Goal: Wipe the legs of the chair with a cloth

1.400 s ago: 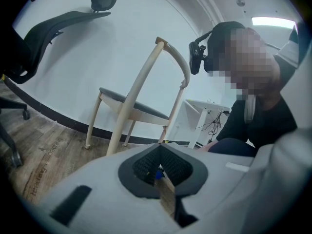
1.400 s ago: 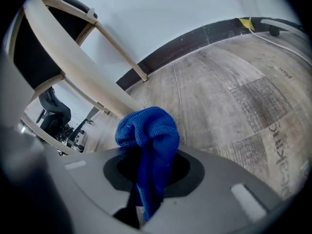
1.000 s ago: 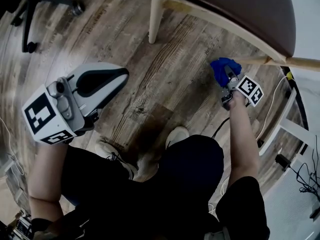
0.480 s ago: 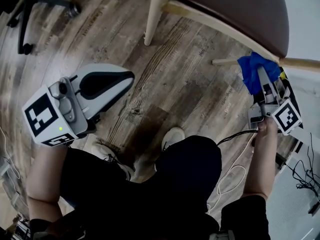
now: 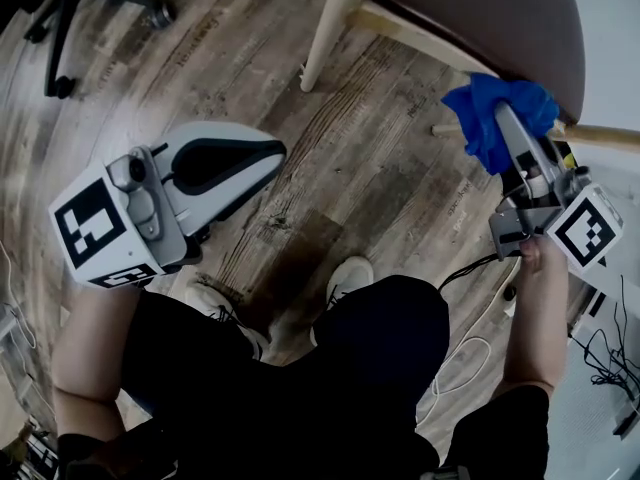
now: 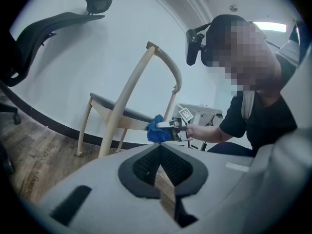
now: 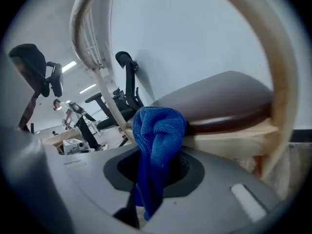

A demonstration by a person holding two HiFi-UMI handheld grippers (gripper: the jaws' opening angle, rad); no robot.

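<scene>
The cloth [image 5: 500,113], at 2 o'clock in the head view, is bright blue. The seat [image 5: 490,18], at 1 o'clock, is dark brown, and the legs [image 5: 325,23] are pale cream wood. The floor [image 5: 380,188] is grey-brown planks with streaky grain. The left gripper [image 5: 255,160], at 9 o'clock, and the right gripper [image 7: 146,189] have light grey shells and black pads. Their cubes [image 5: 92,230] bear black-and-white square markers. The clothes [image 5: 380,368], at 6 o'clock, are black.
</scene>
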